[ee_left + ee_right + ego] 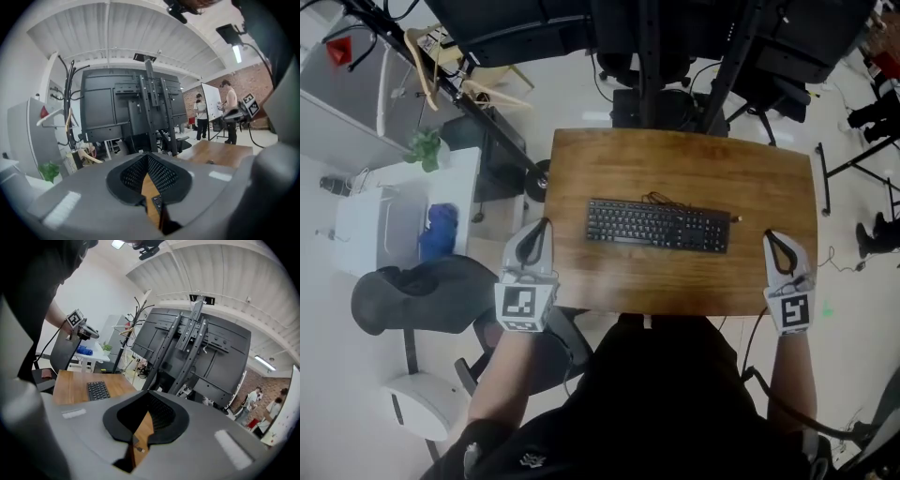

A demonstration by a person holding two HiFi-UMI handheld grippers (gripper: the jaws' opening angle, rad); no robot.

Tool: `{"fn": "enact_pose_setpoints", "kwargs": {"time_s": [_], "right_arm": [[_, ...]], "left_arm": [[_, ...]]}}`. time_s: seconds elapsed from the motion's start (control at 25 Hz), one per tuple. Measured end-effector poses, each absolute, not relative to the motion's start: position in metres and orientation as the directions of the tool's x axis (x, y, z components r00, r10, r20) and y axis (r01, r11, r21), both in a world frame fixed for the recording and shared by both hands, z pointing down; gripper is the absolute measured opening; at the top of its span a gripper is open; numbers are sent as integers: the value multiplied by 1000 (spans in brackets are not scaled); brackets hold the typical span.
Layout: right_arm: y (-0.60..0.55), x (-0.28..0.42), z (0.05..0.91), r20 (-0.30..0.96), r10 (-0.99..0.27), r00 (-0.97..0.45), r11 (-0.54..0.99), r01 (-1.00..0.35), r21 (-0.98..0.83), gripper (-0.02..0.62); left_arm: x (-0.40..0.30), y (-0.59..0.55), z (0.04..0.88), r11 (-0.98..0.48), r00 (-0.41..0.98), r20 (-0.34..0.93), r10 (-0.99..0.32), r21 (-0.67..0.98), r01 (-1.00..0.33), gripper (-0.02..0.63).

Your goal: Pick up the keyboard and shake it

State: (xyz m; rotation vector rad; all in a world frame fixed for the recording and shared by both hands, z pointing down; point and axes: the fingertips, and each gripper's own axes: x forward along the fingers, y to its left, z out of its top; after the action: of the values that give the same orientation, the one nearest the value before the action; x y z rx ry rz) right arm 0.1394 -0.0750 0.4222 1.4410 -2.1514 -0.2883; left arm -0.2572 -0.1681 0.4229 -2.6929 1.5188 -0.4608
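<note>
Jaws pressed together and empty on both: grey left gripper (541, 230) at the left edge of the brown wooden tabletop (675, 159), grey right gripper (772, 241) at its right edge. Between the two and slightly farther off, a black rectangular plastic keyboard (658, 225), flat on the wood, untouched. Runs left to right by its long axis, one short end toward each gripper. Seems about equally near to both, the right end perhaps a shade closer. Calls, probably, for opening both and closing in from the sides, one end apiece.
</note>
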Motion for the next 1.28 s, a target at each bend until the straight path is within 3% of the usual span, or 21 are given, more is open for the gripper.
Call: {"fn": "enact_pose_setpoints", "kwargs": {"time_s": [0.08,0.24,0.52,0.8,1.12,1.28], "right_arm": [[-74,149,435,319,-907,-275,391,-832,393,2],[-75,173,470,394,-883,-255,405,-838,366,2],[-88,181,529,476,-838,-267,396,-898,192,2],[-87,182,577,532,-818,-221,287,-957,42,2],[-91,184,629,621,-758,-198,202,-977,-65,3],[-91,178,648,658,-717,-229,207,-972,-112,40]], "left_arm": [[-250,-177,438,-528,478,274,-835,-153,-835,0],[-227,-189,445,-567,492,283,-823,-366,-737,0],[-245,-214,484,-505,433,361,-826,-132,-853,0],[-246,-211,569,-525,441,518,-733,-19,-851,2],[-226,-226,600,-578,540,517,-664,104,-810,0],[-221,-223,617,-613,571,544,-615,127,-780,3]]}}
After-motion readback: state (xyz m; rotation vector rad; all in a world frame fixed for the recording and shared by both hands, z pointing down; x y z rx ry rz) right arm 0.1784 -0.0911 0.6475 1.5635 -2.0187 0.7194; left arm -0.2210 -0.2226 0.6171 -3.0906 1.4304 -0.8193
